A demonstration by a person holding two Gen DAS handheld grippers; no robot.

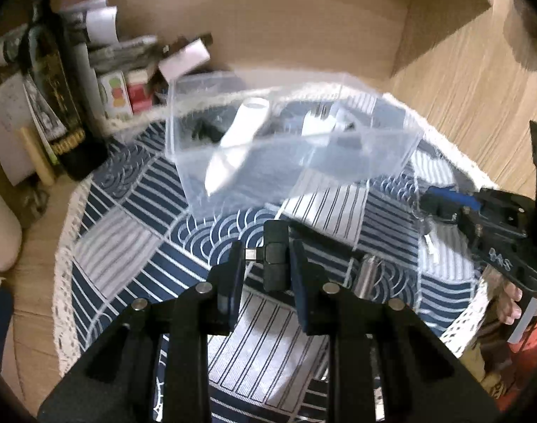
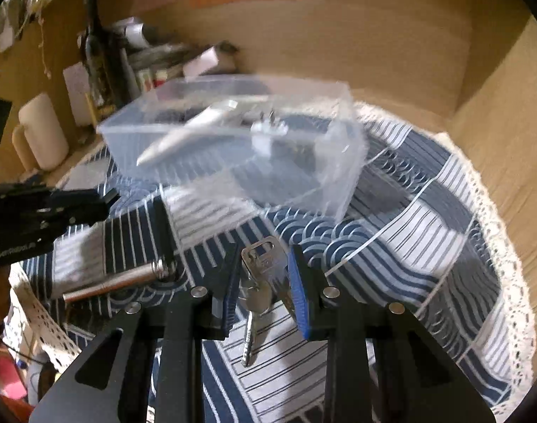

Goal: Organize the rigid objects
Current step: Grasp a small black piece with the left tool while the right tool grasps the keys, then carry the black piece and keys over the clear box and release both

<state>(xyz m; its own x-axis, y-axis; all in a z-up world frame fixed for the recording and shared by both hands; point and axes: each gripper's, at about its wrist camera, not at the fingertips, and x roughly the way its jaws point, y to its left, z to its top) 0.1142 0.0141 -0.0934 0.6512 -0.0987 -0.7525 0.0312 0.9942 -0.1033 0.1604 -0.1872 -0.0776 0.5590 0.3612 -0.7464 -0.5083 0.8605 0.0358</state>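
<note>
My left gripper (image 1: 266, 264) is shut on a small black USB-C adapter (image 1: 275, 259) and holds it above the blue patterned cloth (image 1: 134, 218). My right gripper (image 2: 263, 278) is shut on a bunch of silver keys (image 2: 263, 264); one key hangs down between the fingers. A clear plastic box (image 1: 286, 141) stands further back on the cloth and holds a white remote (image 1: 236, 144) and small dark and white items. The box also shows in the right wrist view (image 2: 233, 141). A silver metal cylinder (image 2: 113, 283) lies on the cloth left of the right gripper, also in the left wrist view (image 1: 365, 275).
The round table with lace edging (image 2: 508, 246) stands in a wooden corner. Bottles, boxes and papers (image 1: 74, 98) are stacked at the back left. A cream jar (image 2: 42, 130) stands left. The right gripper's body (image 1: 497, 225) shows at the left view's right side.
</note>
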